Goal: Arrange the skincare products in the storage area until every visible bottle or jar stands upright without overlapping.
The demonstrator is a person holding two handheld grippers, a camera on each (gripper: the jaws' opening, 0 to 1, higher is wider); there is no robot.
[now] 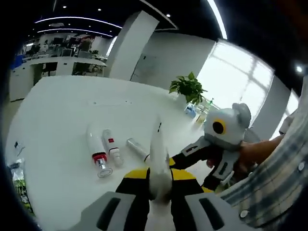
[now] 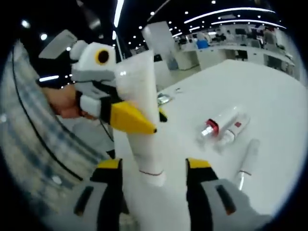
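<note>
A white tube stands on end between my left gripper's yellow-tipped jaws, which are shut on it. In the right gripper view the same tube rises cap-down, with the left gripper clamping it from the left. My right gripper is open, its jaws either side of the tube's cap with gaps showing. The right gripper reaches in from the right, held by a hand. Three products lie flat on the white table: a red-banded tube, a white tube and a silvery tube.
A potted plant and small bottles stand at the table's far edge. A packet lies by the left edge. The person's plaid sleeve is on the right. The lying tubes sit right of my jaws.
</note>
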